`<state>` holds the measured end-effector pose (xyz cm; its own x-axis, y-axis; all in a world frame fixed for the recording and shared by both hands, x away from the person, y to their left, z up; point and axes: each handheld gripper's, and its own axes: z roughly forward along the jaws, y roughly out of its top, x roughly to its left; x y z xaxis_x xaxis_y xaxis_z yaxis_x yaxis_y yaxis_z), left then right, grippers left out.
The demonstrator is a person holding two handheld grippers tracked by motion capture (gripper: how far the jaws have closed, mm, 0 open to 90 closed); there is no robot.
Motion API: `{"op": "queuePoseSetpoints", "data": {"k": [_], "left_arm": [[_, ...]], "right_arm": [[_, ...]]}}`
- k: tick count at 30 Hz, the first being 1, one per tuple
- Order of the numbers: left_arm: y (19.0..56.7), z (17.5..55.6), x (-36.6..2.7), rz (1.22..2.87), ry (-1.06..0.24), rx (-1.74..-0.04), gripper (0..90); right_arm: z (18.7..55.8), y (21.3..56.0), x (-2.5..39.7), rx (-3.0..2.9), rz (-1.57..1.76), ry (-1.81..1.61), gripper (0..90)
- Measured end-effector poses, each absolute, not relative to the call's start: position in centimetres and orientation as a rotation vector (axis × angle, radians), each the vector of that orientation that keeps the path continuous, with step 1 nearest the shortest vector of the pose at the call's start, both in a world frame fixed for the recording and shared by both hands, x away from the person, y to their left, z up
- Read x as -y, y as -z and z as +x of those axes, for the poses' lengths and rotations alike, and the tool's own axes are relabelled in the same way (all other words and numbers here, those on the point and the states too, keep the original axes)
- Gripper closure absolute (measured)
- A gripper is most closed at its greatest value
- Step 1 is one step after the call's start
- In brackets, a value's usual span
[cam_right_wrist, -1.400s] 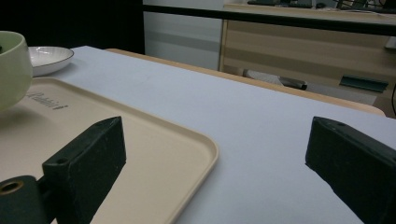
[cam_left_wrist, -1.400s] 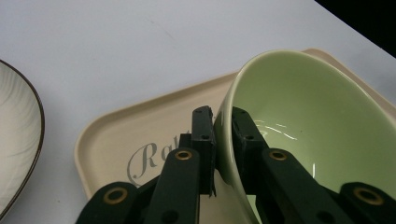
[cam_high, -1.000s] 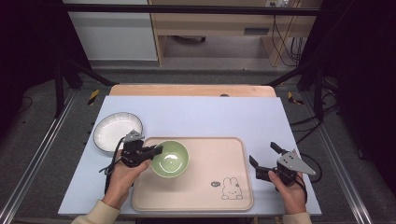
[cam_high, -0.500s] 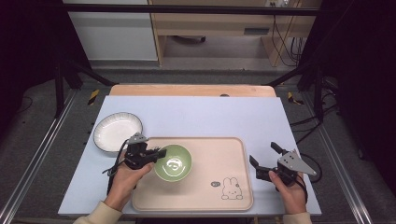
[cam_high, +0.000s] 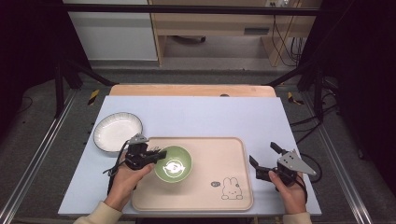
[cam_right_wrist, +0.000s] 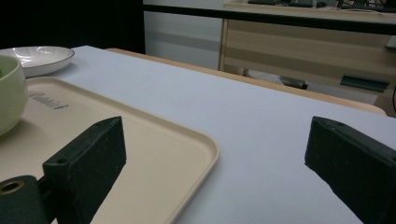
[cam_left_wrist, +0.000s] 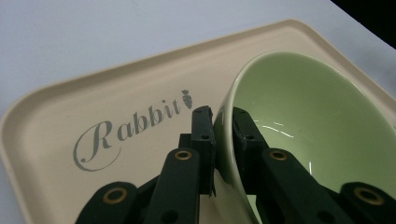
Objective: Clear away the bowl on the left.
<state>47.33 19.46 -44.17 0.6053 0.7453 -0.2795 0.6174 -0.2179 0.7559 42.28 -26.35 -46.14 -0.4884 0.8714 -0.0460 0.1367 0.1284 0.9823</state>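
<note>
A green bowl [cam_high: 173, 164] rests on the left part of a beige tray [cam_high: 219, 154] printed with a rabbit. My left gripper [cam_high: 159, 154] is shut on the bowl's left rim; the left gripper view has one jaw outside the wall and one inside the green bowl [cam_left_wrist: 303, 116], above the tray [cam_left_wrist: 70, 116] lettering. The bowl [cam_right_wrist: 9, 93] shows at the left edge of the right gripper view, on the tray [cam_right_wrist: 154, 140]. To the right of the tray, my right gripper [cam_high: 264, 159] stands open above the table, nothing between its jaws.
A white plate [cam_high: 117, 131] with a dark rim lies on the pale blue table [cam_high: 205, 114] left of the tray's far corner; it shows too as the plate [cam_right_wrist: 37, 57] in the right gripper view. A wooden strip edges the table's far side.
My left gripper has carried the green bowl to the right and toward the near edge across the tray. The right gripper has stayed where it was.
</note>
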Motion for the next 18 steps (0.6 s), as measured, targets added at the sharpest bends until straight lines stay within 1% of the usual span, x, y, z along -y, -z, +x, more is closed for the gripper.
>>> {"op": "queuePoseSetpoints", "data": {"k": [18], "left_arm": [[44.78,47.44,-19.26,1.94,-0.167,-1.092,81.7]], "right_arm": [[42.3,46.16,26.33,-1.748,0.98,-1.418,5.5]]}}
